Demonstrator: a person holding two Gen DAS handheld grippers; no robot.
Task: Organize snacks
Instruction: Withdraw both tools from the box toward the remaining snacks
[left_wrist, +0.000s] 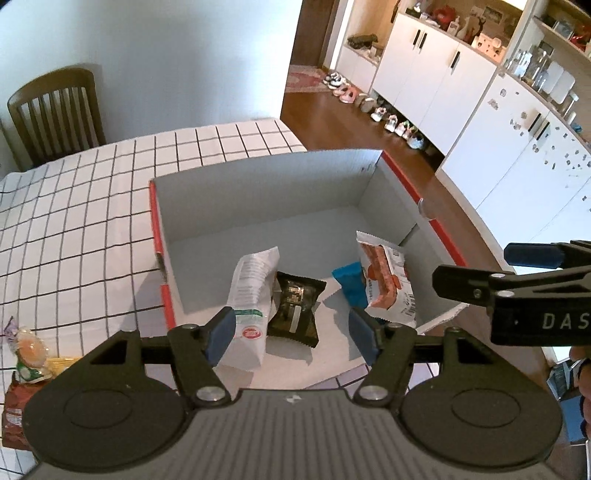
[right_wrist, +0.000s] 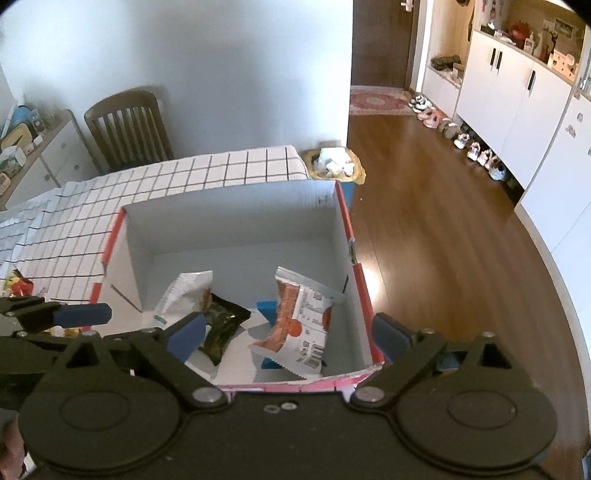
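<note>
The white cardboard box with red edges (left_wrist: 258, 192) is sitting on the checked tablecloth (left_wrist: 92, 206), holding four snack packets: white (left_wrist: 251, 291), black (left_wrist: 297, 306), orange-and-white (left_wrist: 386, 284), and a half-hidden blue one (left_wrist: 349, 282). Above, the left gripper (left_wrist: 293, 334) and right gripper (right_wrist: 290, 334) are hanging wide, gripping nothing.

box (left_wrist: 258, 184) on table (left_wrist: 92, 206) | four packets (left_wrist: 295, 306) inside (near end) | chair (left_wrist: 55, 110) behind table

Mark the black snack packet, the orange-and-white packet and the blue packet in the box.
black snack packet (left_wrist: 295, 306), left wrist view, centre of wrapper
orange-and-white packet (right_wrist: 299, 325), right wrist view, middle of wrapper
blue packet (left_wrist: 349, 282), left wrist view, exposed upper face
</note>
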